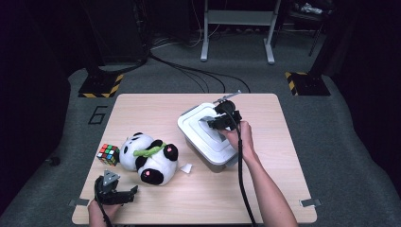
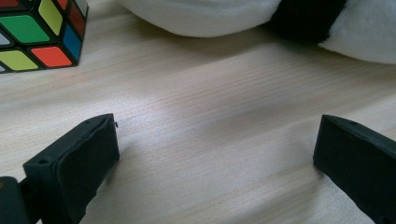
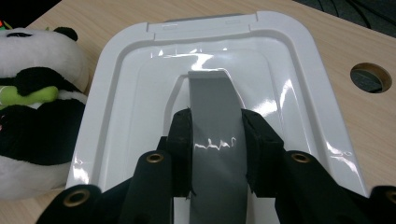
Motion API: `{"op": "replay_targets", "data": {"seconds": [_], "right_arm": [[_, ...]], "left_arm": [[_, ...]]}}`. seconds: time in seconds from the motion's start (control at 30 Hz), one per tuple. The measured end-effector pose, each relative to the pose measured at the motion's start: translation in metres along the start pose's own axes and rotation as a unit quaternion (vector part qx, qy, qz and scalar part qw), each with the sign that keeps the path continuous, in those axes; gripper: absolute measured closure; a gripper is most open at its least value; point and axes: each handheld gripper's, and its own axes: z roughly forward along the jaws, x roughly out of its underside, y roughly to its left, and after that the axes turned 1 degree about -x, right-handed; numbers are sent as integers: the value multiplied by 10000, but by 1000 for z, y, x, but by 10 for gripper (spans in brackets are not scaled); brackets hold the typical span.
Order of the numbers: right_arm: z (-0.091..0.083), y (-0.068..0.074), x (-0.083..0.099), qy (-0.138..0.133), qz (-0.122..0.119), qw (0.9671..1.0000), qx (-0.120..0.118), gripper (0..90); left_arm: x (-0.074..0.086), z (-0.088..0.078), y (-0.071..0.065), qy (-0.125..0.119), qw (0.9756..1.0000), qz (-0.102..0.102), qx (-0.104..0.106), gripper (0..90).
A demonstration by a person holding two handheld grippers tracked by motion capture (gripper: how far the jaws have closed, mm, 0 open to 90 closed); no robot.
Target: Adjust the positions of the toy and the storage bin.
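The right gripper (image 1: 218, 120) was over the white lidded box (image 1: 208, 135), which sat on the right half of the wooden table (image 1: 265, 184), its long side running diagonally. In the right gripper view the two black jaws were closed against the grey handle (image 3: 215, 135) that arched up along the middle of the box's glossy white lid (image 3: 289, 88); the handle ran straight between the pads, one pad pressing each of its long edges, and its far end met the lid's recessed centre beyond the jaw tips. The lid appeared seated on the box, its rim even all round. Just left of the box lay a plush panda (image 1: 149, 158) on its back with a green strip across its chest, and a small white scrap (image 1: 186, 168) lay between panda and box. The left gripper (image 1: 124, 195) rested near the table's front left corner, its jaws spread wide with bare wood between them; ahead of it stood a colour cube (image 2: 39, 35), just beside the panda's white flank.
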Motion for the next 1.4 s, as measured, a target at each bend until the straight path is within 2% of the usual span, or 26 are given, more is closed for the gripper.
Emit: {"op": "replay_targets", "data": {"seconds": [0.23, 0.33, 0.53, 0.7, 0.87, 1.2, 1.4], "right_arm": [[1, 2, 1, -18, 144, 9999, -55, 669], [1, 3, 1, -15, 126, 9999, -32, 669], [0, 0, 3, -64, 208, 9997, -146, 669], [0, 0, 5, -67, 367, 9989, -280, 668], [-1, 7, 7, -16, 517, 9981, -328, 668], [-1, 18, 7, -3, 545, 9984, -179, 668], [0, 20, 7, 27, 602, 9980, -186, 668]], "left_arm": [[0, 0, 0, -4, 10000, -6, 0, 1], [0, 0, 0, 2, 10000, -5, -2, 1], [0, 0, 0, -14, 10000, -18, -4, 1], [0, 0, 0, -13, 10000, -15, -7, 2], [0, 0, -1, -9, 10000, -55, 13, 2], [0, 0, -1, -6, 10000, -57, 16, 2], [0, 0, -1, -10, 10000, -49, 10, 2]]}}
